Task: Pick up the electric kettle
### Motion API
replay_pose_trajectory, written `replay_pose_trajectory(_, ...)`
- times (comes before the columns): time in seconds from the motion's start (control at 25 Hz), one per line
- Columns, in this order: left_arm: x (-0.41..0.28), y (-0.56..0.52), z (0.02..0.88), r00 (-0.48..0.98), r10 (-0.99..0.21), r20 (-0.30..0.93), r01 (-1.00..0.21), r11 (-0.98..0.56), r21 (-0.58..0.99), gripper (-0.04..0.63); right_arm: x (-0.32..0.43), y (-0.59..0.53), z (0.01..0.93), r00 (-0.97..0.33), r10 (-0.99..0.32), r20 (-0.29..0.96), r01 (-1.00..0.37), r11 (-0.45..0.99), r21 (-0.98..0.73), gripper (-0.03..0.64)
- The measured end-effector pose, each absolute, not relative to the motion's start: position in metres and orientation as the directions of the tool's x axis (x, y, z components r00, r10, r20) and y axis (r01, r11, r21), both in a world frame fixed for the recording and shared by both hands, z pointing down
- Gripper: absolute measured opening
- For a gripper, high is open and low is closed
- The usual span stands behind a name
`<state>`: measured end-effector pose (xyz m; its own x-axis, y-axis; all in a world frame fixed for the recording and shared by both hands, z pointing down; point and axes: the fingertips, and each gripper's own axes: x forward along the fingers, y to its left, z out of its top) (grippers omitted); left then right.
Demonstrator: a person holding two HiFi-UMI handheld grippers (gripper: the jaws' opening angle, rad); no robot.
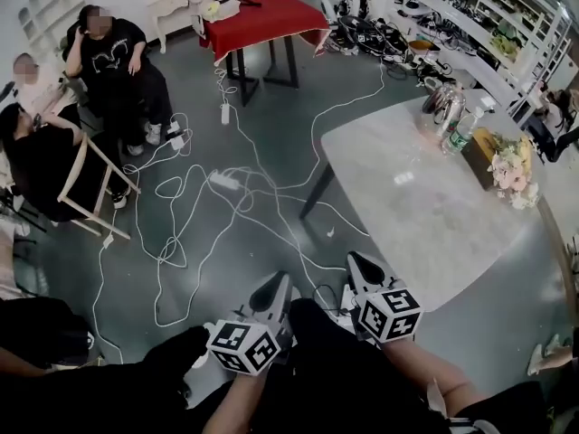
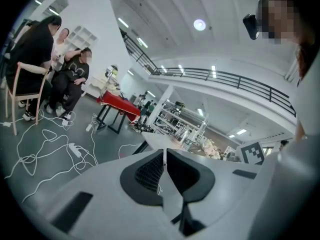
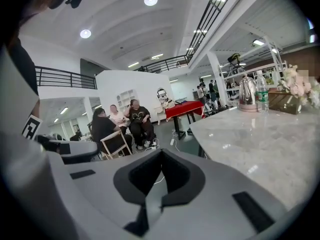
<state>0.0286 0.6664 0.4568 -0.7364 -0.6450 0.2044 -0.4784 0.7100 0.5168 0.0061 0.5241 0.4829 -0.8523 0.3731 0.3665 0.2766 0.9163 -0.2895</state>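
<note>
L claw (image 1: 274,287) & R claw (image 1: 360,265) low in frame, side by side, jaws together, both over grey floor (image 1: 190,72). R claw near edge of white marble surface (image 1: 407,215). Electric kettle (image 1: 443,105) at far end of surface, water bottle (image 1: 461,136) just beside it, flowers (image 1: 512,172) further right. White cables (image 1: 194,193) sprawl across floor. Red-cloth table (image 1: 267,14) at back. Seated people (image 1: 113,57) at left, near a wooden chair (image 1: 89,183).

Lab hall: floor cables (image 1: 223,181), equipment shelves (image 1: 466,12)
</note>
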Motion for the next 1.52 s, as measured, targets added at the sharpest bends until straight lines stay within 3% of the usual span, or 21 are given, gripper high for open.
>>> replay_pose_trajectory(0.32,-0.039,0.665,0.463,-0.706,-0.673,0.221,-0.509,0.699,0.502,0.023,-0.051,0.536,0.492,-0.854,0.377,0.358,0.267,0.909,-0.321,0.006)
replay_pose_trajectory(0.88,-0.160,0.575,0.453,-0.545,-0.807,0.226,-0.650,0.577,0.494,0.023,-0.146,0.469,0.481,-0.906,0.252,0.341,0.137,0.935,-0.327,0.006)
replay_pose_trajectory(1.52,-0.215,0.477,0.448,-0.316,-0.926,0.208,-0.782,0.378,0.496,0.023,-0.170,0.391,0.483,-0.942,0.040,0.333,-0.080,0.937,-0.340,0.006)
